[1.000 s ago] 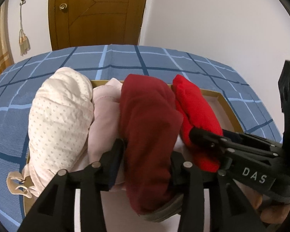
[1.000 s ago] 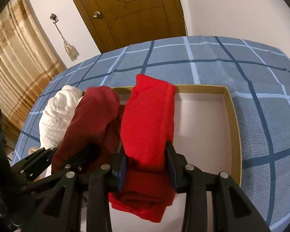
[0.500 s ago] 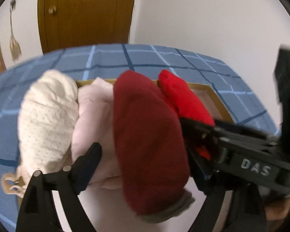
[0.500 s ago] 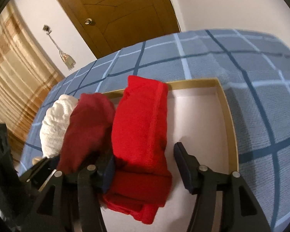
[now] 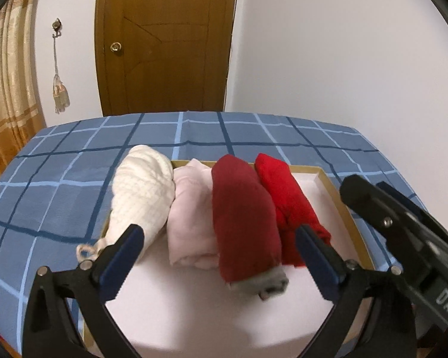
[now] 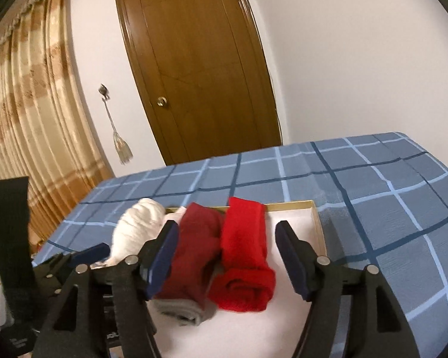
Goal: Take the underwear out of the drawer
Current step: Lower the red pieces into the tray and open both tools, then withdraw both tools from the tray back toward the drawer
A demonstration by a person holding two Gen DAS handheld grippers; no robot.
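Right claw (image 6: 224,256) spread wide above drawer (image 6: 318,217); bright red roll (image 6: 245,253), maroon roll (image 6: 195,256) between tips, untouched.

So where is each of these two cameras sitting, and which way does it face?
Left wrist: on the left gripper, looking along its open fingers at four rolls in the drawer; the right gripper shows.
Right wrist: on the right gripper, open, facing the bright red roll; the left gripper shows.
Shared: drawer, rolls, checked bedcover, wooden door.
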